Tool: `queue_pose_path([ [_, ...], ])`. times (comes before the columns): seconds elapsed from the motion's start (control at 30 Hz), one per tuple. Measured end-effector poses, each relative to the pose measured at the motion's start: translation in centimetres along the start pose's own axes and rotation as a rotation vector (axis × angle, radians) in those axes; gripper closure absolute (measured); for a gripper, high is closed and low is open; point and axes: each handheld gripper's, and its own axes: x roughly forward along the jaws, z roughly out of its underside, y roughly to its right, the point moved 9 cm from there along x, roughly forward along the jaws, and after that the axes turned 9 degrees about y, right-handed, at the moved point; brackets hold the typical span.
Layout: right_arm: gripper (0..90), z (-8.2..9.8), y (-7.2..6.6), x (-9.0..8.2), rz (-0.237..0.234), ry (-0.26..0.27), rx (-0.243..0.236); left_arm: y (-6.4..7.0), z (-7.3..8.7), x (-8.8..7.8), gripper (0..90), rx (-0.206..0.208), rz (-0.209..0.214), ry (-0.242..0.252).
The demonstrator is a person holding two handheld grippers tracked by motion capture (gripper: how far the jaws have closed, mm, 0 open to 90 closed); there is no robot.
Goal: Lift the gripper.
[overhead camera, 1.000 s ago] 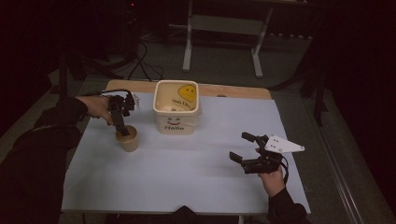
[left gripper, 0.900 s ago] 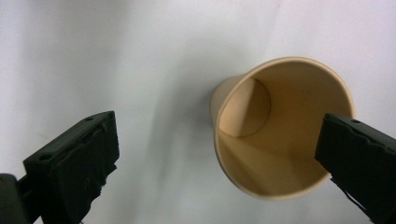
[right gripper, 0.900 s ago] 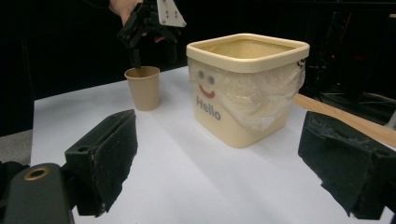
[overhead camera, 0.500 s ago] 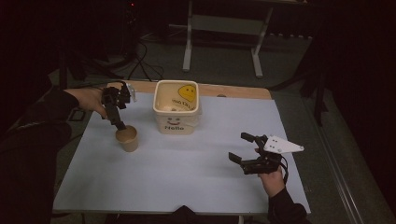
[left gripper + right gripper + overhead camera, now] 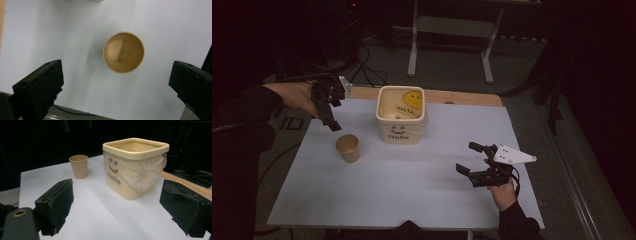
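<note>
- High view: a white sheet [image 5: 412, 195] covers the table, with a strip of bare wood [image 5: 462, 96] along the far edge.
- A brown paper cup [image 5: 348, 148] stands upright on the sheet, left of centre, with bare sheet all round it.
- A cream square bin [image 5: 401, 120] with a smiley and "Hello" on its front stands near the far edge, just right of the cup and apart from it.
- The left gripper [image 5: 331, 120] hangs in the air over the far left corner, above and behind the cup, touching nothing; its jaws point down toward the sheet.
- The right gripper [image 5: 471, 158] is low over the near right part of the sheet, well apart from the bin, with open sheet between them.
- Left gripper view: the cup [image 5: 123, 52] is seen from straight above, empty, and sits between the two jaws, which stand wide; neither jaw touches it.
- At the bottom of that view the sheet's edge shows close behind the jaws.
- Right gripper view: the jaws stand wide and hold nothing; the bin [image 5: 135, 167], lined with a clear plastic bag, lies ahead, and the cup [image 5: 79, 166] farther off to its left.
</note>
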Motion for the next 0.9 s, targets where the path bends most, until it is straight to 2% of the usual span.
queue_pose_path([
  [0.33, 11.6, 0.0, 0.0, 0.0, 0.000, 0.001, 0.004, 0.8, -0.9, -2.1, 0.7, 0.010, -0.007, 0.017],
  [0.6, 11.5, -0.1, 0.0, 0.0, -0.003, 0.002, 0.004, 1.1, -1.1, -2.1, 0.7, 0.029, -0.001, 0.009],
  [0.9, 11.5, -0.1, -0.1, 0.2, -0.008, 0.001, 0.005, 1.3, -0.9, -1.8, 0.7, 0.028, -0.003, 0.004],
])
